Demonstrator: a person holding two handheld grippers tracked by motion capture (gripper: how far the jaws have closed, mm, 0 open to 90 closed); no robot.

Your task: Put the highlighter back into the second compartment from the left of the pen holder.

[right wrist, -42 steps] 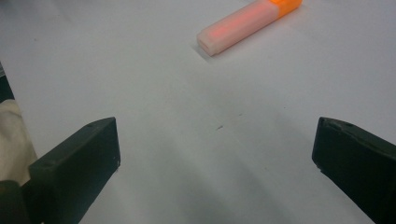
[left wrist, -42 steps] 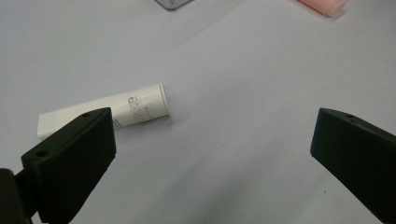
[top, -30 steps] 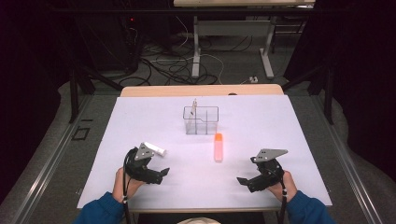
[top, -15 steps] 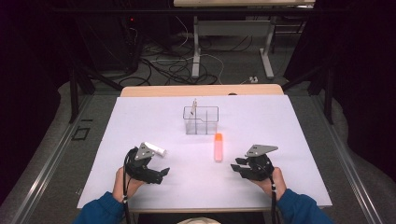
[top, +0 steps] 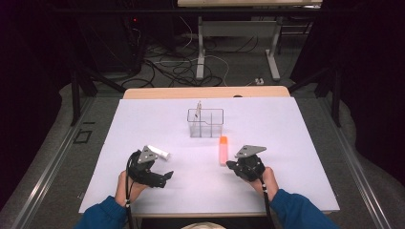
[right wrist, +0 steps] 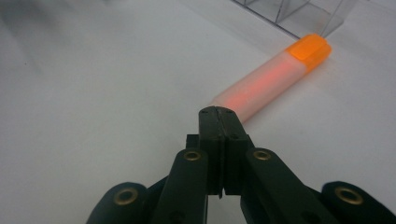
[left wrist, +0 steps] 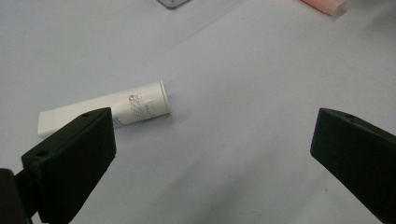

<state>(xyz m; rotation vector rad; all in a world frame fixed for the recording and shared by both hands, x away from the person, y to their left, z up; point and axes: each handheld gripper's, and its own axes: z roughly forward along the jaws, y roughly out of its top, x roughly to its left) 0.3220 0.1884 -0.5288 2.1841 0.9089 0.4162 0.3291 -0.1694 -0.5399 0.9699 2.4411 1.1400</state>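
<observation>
An orange-capped translucent marker [top: 223, 150] lies on the white table, cap pointing away from me. My right gripper [top: 232, 165] sits just right of its near end. Its jaws have just been closing and now stand shut with nothing between them. In the right gripper view the joined tips [right wrist: 218, 114] reach up to the marker's [right wrist: 271, 79] near end; whether they touch it I cannot tell. My left gripper [top: 165, 177] rests open at the front left. A white tube [left wrist: 126, 107] lies flat beyond its left jaw, outside the gap of the left gripper [left wrist: 210, 140].
A clear plastic organizer [top: 206, 122] with compartments stands mid-table behind the marker, with a thin stick upright in it. The white table top [top: 286, 133] stretches wide around it. Cables and desk legs lie on the floor beyond the far edge.
My right gripper has moved left toward the marker's near end and its jaws have gone from wide open to shut. The left gripper has stayed put.
</observation>
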